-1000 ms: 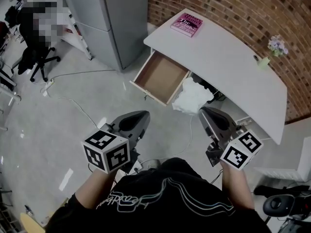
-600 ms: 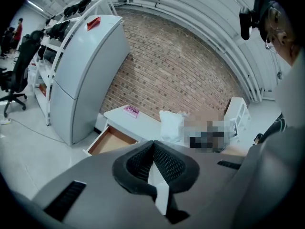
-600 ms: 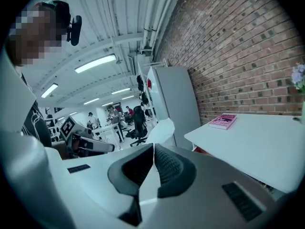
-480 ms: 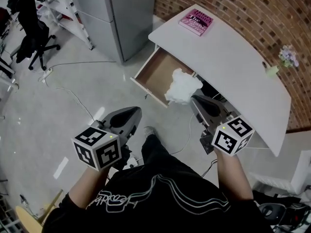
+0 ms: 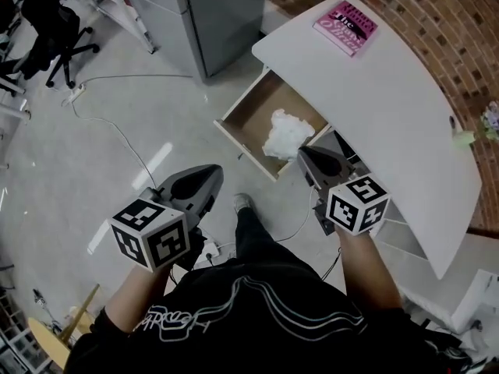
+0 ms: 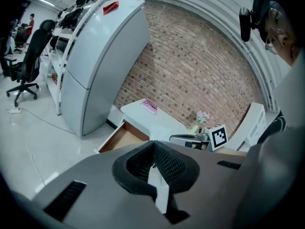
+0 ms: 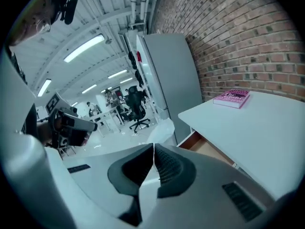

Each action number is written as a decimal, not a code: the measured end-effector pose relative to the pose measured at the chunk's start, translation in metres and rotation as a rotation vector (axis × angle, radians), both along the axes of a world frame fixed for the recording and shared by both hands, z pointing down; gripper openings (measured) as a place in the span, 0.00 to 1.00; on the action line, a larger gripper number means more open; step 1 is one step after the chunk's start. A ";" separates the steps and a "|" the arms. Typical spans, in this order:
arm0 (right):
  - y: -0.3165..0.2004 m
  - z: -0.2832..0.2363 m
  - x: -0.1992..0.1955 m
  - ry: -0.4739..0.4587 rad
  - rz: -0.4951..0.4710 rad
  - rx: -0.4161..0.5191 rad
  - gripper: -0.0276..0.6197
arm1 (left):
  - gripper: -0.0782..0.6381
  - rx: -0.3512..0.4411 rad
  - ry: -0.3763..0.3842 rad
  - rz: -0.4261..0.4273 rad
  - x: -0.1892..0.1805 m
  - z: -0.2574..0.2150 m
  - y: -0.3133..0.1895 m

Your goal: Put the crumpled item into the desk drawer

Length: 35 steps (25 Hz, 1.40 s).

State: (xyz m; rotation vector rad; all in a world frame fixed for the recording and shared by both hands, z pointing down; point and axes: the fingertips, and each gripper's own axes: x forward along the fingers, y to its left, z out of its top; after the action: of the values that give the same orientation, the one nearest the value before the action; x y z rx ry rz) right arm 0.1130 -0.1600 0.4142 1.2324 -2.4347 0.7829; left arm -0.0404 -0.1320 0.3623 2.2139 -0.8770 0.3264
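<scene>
Where the crumpled item [image 5: 284, 133] is lying: it is showing as a white wad over the open desk drawer [image 5: 261, 107], toward the front corner nearest the person; whether it is touching the drawer bottom cannot be told.
Right gripper [image 5: 301, 153]: its jaws are pressing together on an edge of the crumpled item, with the wad bulging just beyond the tips.
Item relative to right gripper: it is touching the jaw tips and sitting ahead of them, between the gripper and the drawer's interior.
Left gripper [image 5: 217, 169]: its jaws are sitting together with nothing between them; it is hovering over the floor, to the left of the drawer front and well apart from the item.
Desk [image 5: 390, 100]: its white top is carrying a pink book [image 5: 345, 28] at the far end, and the drawer is projecting from beneath its edge.
Grey cabinet [image 5: 214, 14]: it is standing near the desk's far end.
</scene>
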 end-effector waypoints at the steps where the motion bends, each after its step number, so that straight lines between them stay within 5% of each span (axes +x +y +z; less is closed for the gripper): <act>1: -0.011 0.013 0.001 0.024 -0.012 -0.013 0.11 | 0.14 -0.011 -0.002 -0.009 0.000 0.007 -0.010; 22: -0.133 0.291 -0.015 0.406 -0.235 -0.323 0.11 | 0.14 -0.230 -0.028 -0.153 -0.047 0.145 -0.099; 35: -0.143 0.386 -0.017 0.575 -0.357 -0.436 0.11 | 0.14 -0.306 -0.019 -0.196 -0.065 0.199 -0.101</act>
State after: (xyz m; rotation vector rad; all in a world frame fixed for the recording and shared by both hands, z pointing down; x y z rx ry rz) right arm 0.0962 -0.3031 0.7997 0.7015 -1.8129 0.6836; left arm -0.1057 -0.2326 0.5615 1.8316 -0.9761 0.3620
